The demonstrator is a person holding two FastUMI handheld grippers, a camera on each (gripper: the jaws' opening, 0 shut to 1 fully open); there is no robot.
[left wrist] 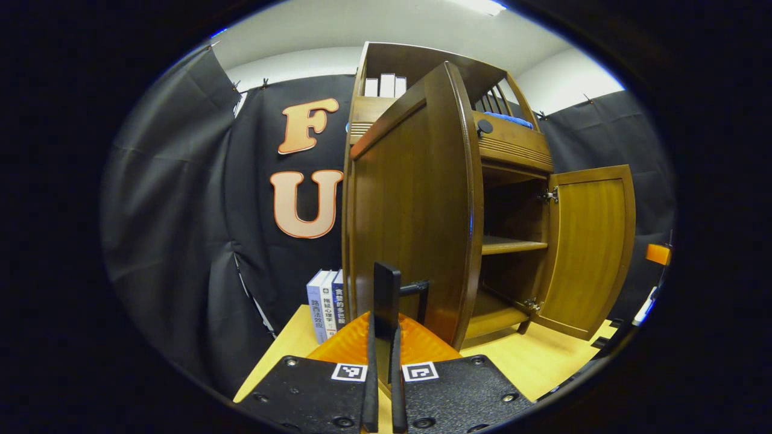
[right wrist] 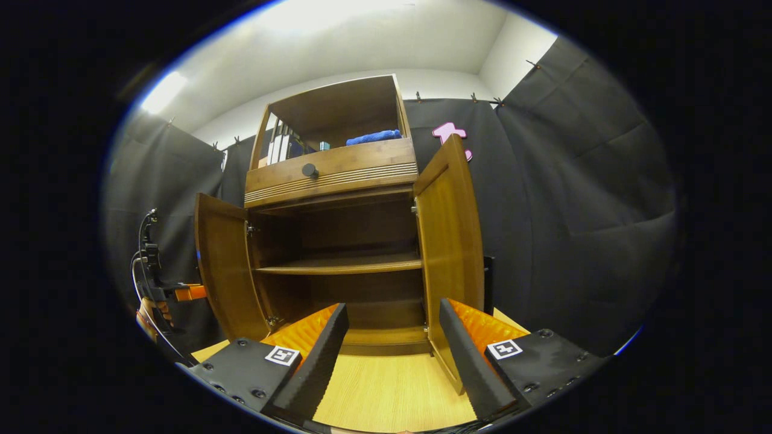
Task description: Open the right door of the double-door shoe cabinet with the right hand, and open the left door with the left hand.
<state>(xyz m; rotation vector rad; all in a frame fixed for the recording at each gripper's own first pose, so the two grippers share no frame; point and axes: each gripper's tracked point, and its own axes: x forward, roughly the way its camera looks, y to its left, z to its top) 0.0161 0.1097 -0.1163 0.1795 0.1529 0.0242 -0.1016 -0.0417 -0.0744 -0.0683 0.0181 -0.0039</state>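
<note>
In the left gripper view the shoe cabinet [left wrist: 512, 157] fills the centre of the frame, standing on the pale wooden bench [left wrist: 543, 361]. Its left door [left wrist: 416, 205] is swung out, edge-on and close to the camera, and the right door [left wrist: 594, 247] stands wide open at centre right. At the bottom centre the left gripper [left wrist: 381, 386] has its jaws pressed almost together on the dark handle [left wrist: 416, 295] of the left door, which runs between them. A few books [left wrist: 325, 304] stand upright on the bench just left of the cabinet. In the right gripper view the cabinet is seen from the front, both doors open and an inner shelf [right wrist: 344, 265] bare across the middle. The right gripper [right wrist: 392, 355], at the bottom, has its jaws spread wide with nothing between them, the lower edge of the right door just beside one finger [right wrist: 473, 361]. A blue cloth [right wrist: 374, 137] lies in the open top compartment, above a drawer with a round knob [right wrist: 310, 170].
</note>
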